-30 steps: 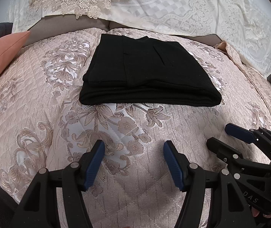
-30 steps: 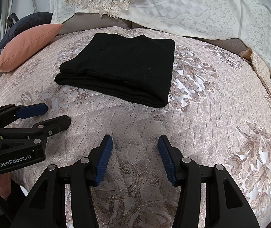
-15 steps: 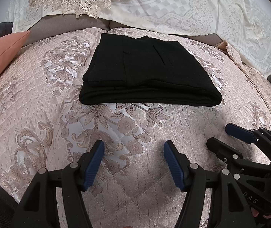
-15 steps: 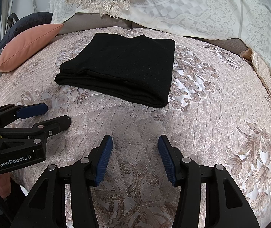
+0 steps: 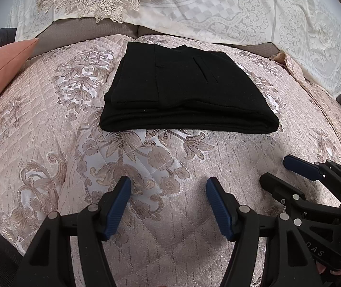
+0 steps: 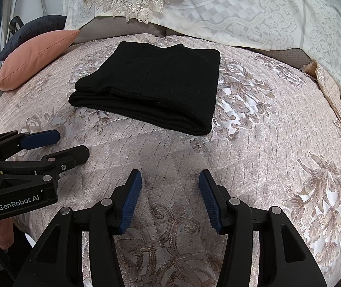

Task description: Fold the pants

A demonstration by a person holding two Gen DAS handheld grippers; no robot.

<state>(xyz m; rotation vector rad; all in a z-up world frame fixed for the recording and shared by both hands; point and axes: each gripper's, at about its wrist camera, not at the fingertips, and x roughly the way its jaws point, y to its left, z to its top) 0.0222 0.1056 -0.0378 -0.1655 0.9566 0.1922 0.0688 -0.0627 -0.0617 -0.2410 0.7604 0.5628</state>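
Note:
Black pants (image 5: 184, 91) lie folded into a flat rectangle on the pink quilted bedspread (image 5: 146, 167), toward the far middle; they also show in the right wrist view (image 6: 156, 88). My left gripper (image 5: 168, 186) is open and empty, hovering over the bedspread well short of the pants. My right gripper (image 6: 170, 179) is open and empty, also short of the pants. Each gripper shows in the other's view, the right one (image 5: 280, 169) at the left view's lower right and the left one (image 6: 69, 143) at the right view's lower left.
A salmon cushion (image 6: 38, 55) and a dark cushion (image 6: 36, 27) lie at the far left. A cream lace cover (image 5: 218, 12) drapes the backrest behind the pants. The bedspread's right edge (image 6: 333, 100) falls away at the right.

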